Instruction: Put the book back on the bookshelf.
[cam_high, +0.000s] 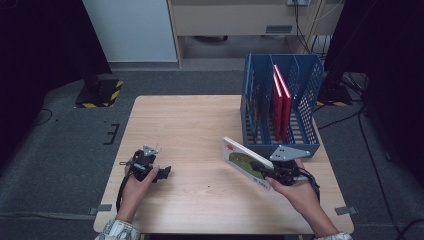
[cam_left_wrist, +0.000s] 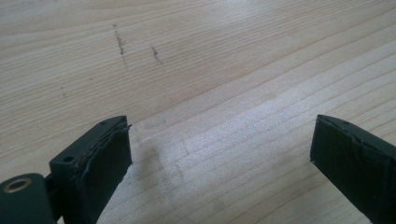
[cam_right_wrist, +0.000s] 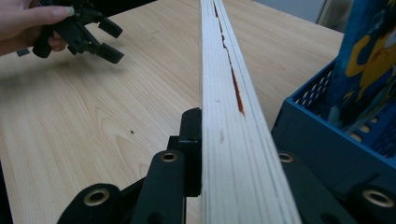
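My right gripper (cam_high: 265, 170) is shut on a thin picture book (cam_high: 246, 161) with a white and green cover, lifted and tilted over the table just in front of the blue slotted rack (cam_high: 305, 87). In the right gripper view the book's page edge (cam_right_wrist: 229, 116) runs straight up between the jaws, which press on both its sides. Two red books (cam_high: 281, 100) stand upright in the rack, and a blue illustrated book (cam_right_wrist: 369, 51) stands in a slot nearer the left. My left gripper (cam_high: 165, 173) rests open at the table's near left, nothing between its pads (cam_left_wrist: 105, 163).
The wooden table (cam_high: 190, 130) has bare room in its middle and at the far left. The rack stands at the table's far right edge. Beyond the table lie grey floor, a black stand base with yellow stripes (cam_high: 99, 92) and cables.
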